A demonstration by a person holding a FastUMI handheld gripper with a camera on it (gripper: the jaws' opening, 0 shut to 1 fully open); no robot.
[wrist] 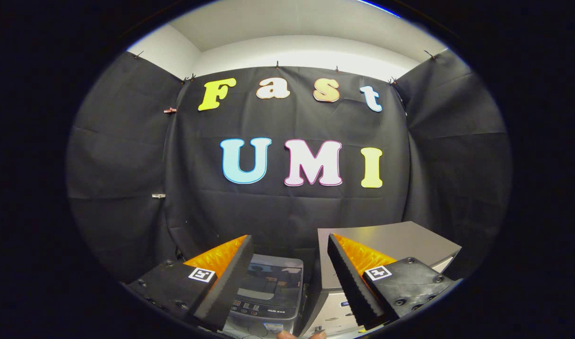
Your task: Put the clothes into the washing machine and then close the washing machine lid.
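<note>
Washer closed, nothing loaded that we can see

The washer [268,294] sits low between and just beyond our two fingers, a small grey top-loader with its dark glossy lid [272,278] lying flat and a button panel [259,308] along the near edge. We see no clothes anywhere, so we judge the whole job is either still ahead or already done; with the lid down we cannot tell which. Just beside it to the right stands a taller grey cabinet [395,240], smooth and boxy with a matte top. Our gripper [287,278] is spread wide and holds nothing; its inner faces are ridged like saw teeth. Fingertips [300,335] of a hand peek in below. Behind everything hangs creased cloth.
</note>
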